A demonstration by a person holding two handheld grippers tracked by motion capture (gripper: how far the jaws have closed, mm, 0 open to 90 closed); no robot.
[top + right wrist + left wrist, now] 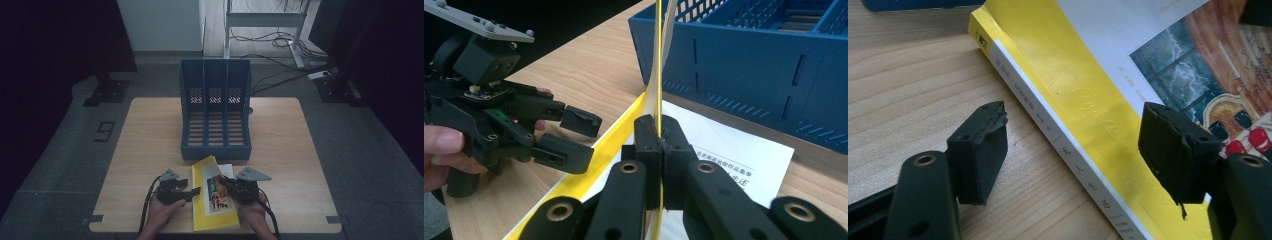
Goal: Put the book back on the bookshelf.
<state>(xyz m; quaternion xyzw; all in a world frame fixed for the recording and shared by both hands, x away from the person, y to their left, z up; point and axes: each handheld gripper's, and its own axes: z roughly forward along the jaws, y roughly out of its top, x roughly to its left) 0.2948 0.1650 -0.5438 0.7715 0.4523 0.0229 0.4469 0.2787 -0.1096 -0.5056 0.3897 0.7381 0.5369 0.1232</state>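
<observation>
**Cover pinched, spine straddled: the book is about to open**

Nearest to us, at the front edge of the bench (150,150), lies the yellow book (212,197), flat and a bit slanted, its spine toward the left. We've got the right hand-held gripper (659,145) clamped tight on the front cover (657,60): its own view looks right along the sheet, which stands up thin between the two jaws as they squeeze together on it. That's why the cover is peeled up on edge while the white first page (724,150) stays flat underneath. We reckon the pinch is there so the cover can be swung open or the book lifted.

The left hand-held gripper (192,192) sits just beside the spine (1058,135), jaws wide apart and gripping nothing. In its own view one jaw hovers over bare wood and the other over the yellow cover, so the spine runs between them. To us that looks like a steadying hand, waiting to close on the spine or keep the book from sliding as the right side pulls. We can't tell whether either pad touches the book.

Farther back, past the top edge of the book, stands the blue file rack (216,110) with three upright slots, all empty. Our guess: the book ends up in one of them.
</observation>
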